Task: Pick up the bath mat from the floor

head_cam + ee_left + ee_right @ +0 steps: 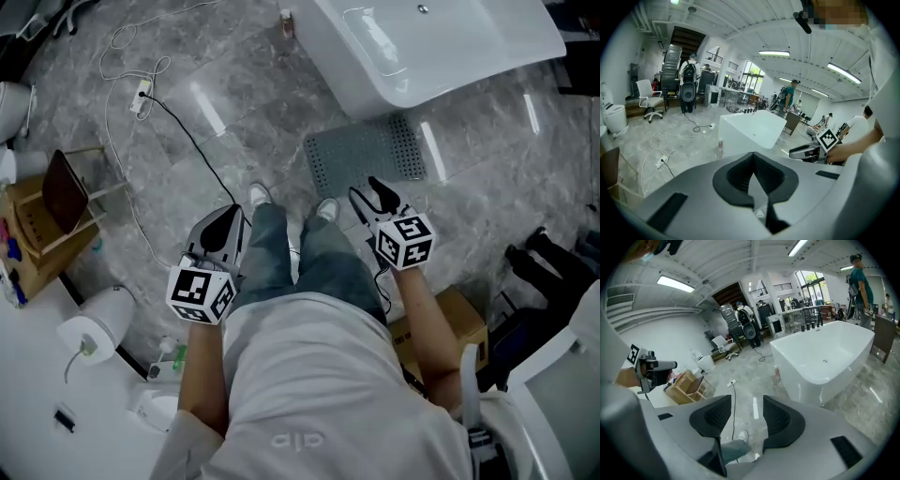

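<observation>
Right now your right gripper [378,195] hangs with its jaws partly apart and nothing between them. Your left gripper [228,217] has its jaws pressed together, also empty. The bath mat [368,155] lies flat on the floor in the upper centre of the head view, just beside the bathtub [422,47] and just ahead of your shoes [325,210]. Bend down and aim the right jaws at the near edge. A flat mat probably needs one jaw slid under a corner before you close.
</observation>
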`<move>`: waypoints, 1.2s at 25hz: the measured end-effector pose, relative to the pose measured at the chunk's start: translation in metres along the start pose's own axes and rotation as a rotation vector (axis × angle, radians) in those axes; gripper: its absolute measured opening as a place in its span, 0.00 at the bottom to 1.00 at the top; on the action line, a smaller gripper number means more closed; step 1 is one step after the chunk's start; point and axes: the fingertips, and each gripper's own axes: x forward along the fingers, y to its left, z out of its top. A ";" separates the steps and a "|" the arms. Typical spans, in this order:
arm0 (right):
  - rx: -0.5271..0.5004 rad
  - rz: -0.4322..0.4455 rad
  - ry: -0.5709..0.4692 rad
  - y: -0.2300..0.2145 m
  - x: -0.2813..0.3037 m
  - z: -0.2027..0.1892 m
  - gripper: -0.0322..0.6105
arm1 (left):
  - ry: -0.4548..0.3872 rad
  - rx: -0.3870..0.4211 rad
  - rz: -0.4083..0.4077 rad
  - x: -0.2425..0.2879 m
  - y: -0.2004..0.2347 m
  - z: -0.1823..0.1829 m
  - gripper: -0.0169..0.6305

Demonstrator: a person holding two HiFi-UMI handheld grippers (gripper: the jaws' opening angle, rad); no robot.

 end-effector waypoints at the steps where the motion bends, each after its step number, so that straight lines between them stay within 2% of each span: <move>1: 0.003 -0.003 0.020 -0.001 0.011 -0.006 0.42 | 0.011 -0.007 0.002 0.002 0.008 -0.006 0.05; 9: 0.008 -0.058 0.141 -0.022 0.100 -0.055 0.47 | 0.093 -0.029 0.004 0.037 0.069 -0.054 0.05; 14: 0.017 -0.061 0.227 -0.045 0.146 -0.094 0.50 | 0.158 -0.025 -0.002 0.060 0.085 -0.092 0.05; 19: 0.012 -0.070 0.294 -0.072 0.196 -0.130 0.53 | 0.194 -0.088 0.022 0.082 0.110 -0.137 0.05; 26: -0.018 -0.068 0.399 -0.107 0.269 -0.189 0.57 | 0.253 -0.119 0.046 0.118 0.139 -0.198 0.05; 30: -0.034 -0.068 0.449 -0.119 0.305 -0.218 0.58 | 0.271 -0.175 0.063 0.131 0.156 -0.230 0.05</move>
